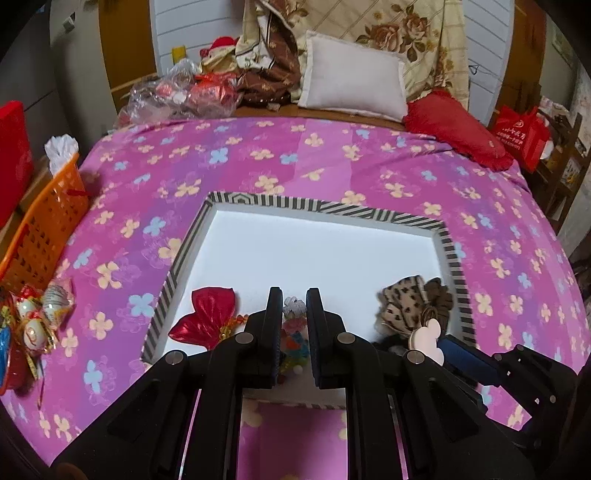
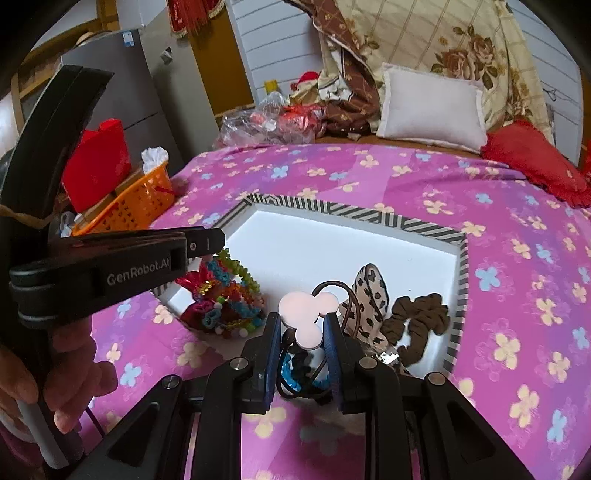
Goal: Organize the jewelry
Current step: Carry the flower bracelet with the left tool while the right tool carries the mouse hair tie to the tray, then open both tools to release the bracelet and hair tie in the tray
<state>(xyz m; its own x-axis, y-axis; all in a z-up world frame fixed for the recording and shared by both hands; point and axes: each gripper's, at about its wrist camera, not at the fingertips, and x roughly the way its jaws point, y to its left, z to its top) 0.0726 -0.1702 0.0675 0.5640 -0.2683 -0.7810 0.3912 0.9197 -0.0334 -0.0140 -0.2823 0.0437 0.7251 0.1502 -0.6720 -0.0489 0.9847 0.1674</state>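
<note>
- A bed covered by a pink and purple flowered sheet (image 1: 332,162) fills both views. On it lies a shallow white tray (image 1: 317,218) with a black-and-white striped rim.
- Left tongs (image 1: 294,314): seen from behind, hanging over the near edge of the tray. The jaws stand almost together, clamped on a colourful beaded hair ornament (image 1: 294,332) that shows in the narrow gap between them.
- At 9 o'clock from the left tongs, a shiny red bow (image 1: 207,317) lies on the tray floor.
- At 3 o'clock from them, a leopard-print hair tie (image 1: 400,302) and a brown scrunchie (image 1: 439,299) sit in the tray's right corner.
- Right tongs (image 2: 301,332): also over the near part of the tray. The jaws are narrowly set, gripping a pale pink mouse-head-shaped clip (image 2: 306,314) that stands up between the blue pads; a thin dark elastic loop (image 2: 332,288) curls behind it.
- In the right wrist view, the left tongs enter from 9 o'clock with a person's hand (image 2: 55,387) on the handle, and the beaded cluster hangs below their tip.
- An orange plastic basket (image 1: 44,221) stands off the bed's left edge, at 9 o'clock.
- At 12 o'clock, at the head of the bed, lie a white pillow (image 1: 354,85), a red pillow (image 1: 454,129) and a folded floral quilt (image 1: 388,29).
</note>
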